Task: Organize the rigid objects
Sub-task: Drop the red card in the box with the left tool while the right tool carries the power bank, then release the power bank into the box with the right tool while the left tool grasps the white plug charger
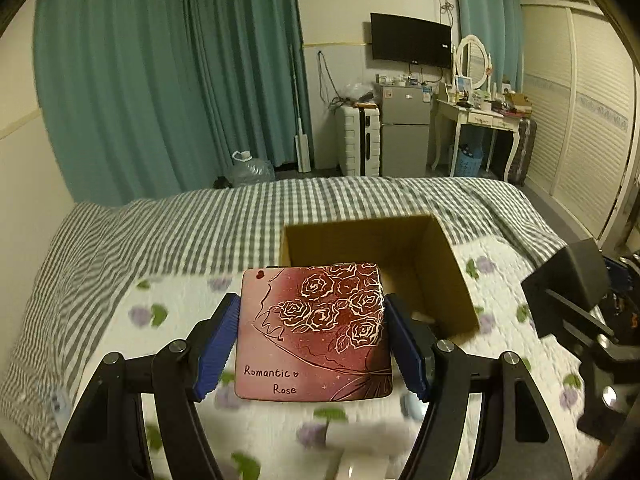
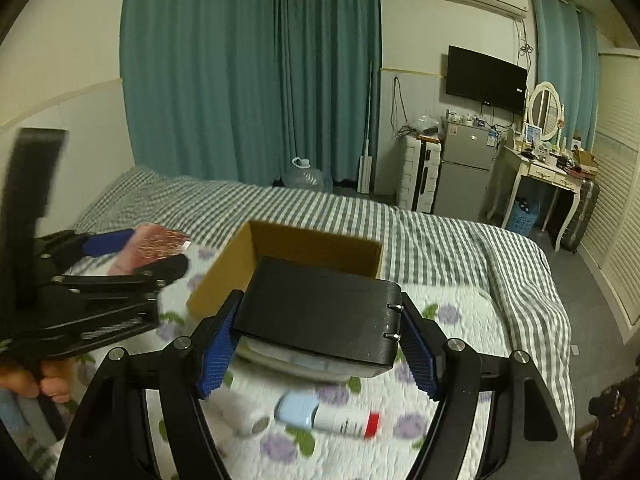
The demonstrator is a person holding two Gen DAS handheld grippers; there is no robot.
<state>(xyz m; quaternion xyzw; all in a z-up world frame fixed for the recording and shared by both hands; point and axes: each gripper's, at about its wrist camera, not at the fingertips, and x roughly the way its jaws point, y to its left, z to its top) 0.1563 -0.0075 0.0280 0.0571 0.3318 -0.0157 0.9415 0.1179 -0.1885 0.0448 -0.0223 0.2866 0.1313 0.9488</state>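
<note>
Down on the floral quilt (image 2: 448, 300), below the held things, the loose items are smeared with motion blur: a white tube with a red cap (image 2: 344, 420) lies there, with a pale blue shape at its other end I cannot make out, and a white cylinder (image 2: 244, 414) beside it. The inside of the cardboard box (image 1: 404, 248) is mostly hidden; only its brown walls show, open top upward, on the bed.

The left gripper (image 1: 312, 340) is held level above the quilt, jaws clamped on the side edges of a pink card (image 1: 316, 332) printed with roses and the words "Romantic Rose", its far edge just at the box's near wall. The right gripper (image 2: 320, 340) is raised likewise, jaws pressed against the ends of a black case (image 2: 320, 308), in front of the box opening.

Only the right wrist view shows the bare fingers (image 2: 24, 382) wrapped round the left gripper's handle. The left wrist view alone shows the card's lettering.
</note>
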